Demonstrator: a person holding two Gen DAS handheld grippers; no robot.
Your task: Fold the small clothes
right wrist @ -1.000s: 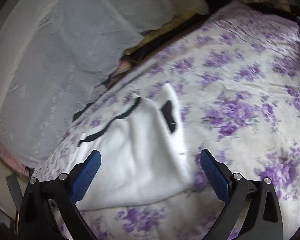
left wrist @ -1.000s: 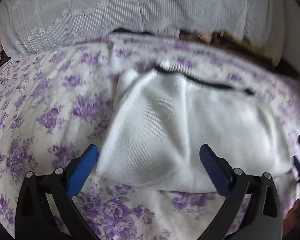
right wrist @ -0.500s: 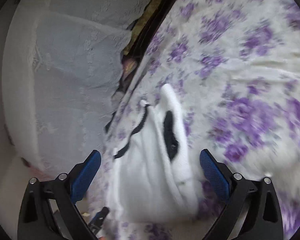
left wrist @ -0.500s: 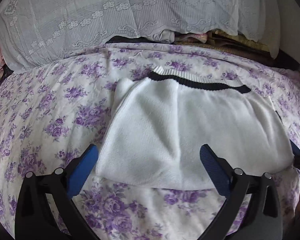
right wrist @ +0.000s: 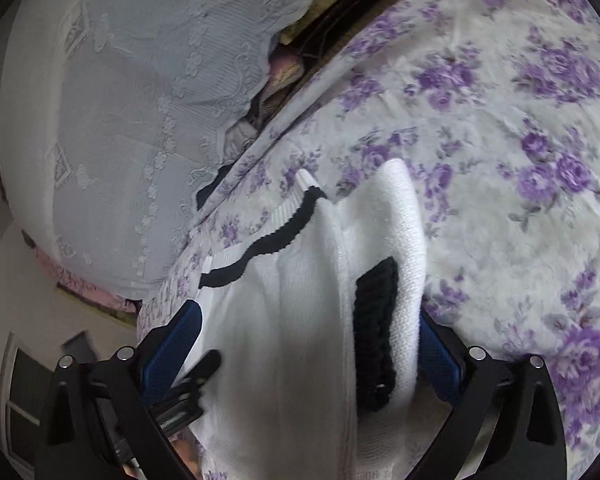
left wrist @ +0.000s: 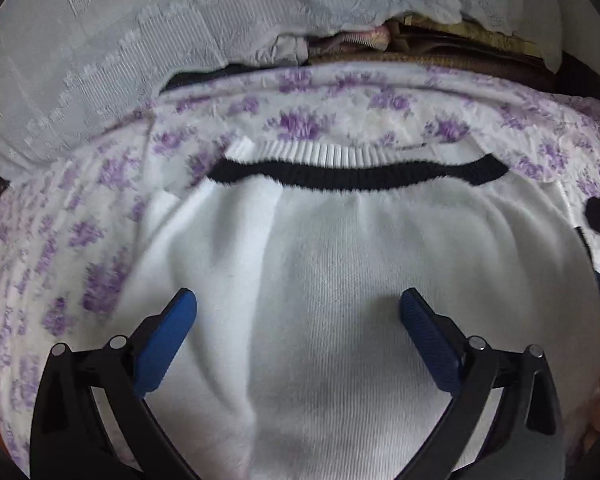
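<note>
a: where's the sweater (left wrist: 340, 300)?

b: on the floral sheet (left wrist: 60, 248), filling the middle and lower part of the left view. its black trim (left wrist: 356, 178) runs across the upper middle, and the lace cover (left wrist: 100, 40) sits above that.

a: and the left gripper (left wrist: 298, 332)?

b: spread wide, with knit showing between its blue pads (left wrist: 164, 344). it pinches nothing.

a: the right gripper (right wrist: 308, 348)?

b: also spread. in its view the sweater (right wrist: 292, 340) fills the lower middle, and a white sleeve (right wrist: 404, 248) with a black cuff (right wrist: 374, 328) lies right against the right-hand pad. the jaws straddle cloth but haven't closed on it. the sheet (right wrist: 520, 160) takes up the right side.

a: so what step is this, likely?

b: probably taking hold of the near edge to fold it up toward the trim. that's a guess.

a: how to do it well?

b: each claw should bite the full thickness at the edge, the sleeve layer included, so nothing slips loose. the two should lift together and keep the edge taut and level. it should land square on the trim, without dragging the sheet along.
</note>
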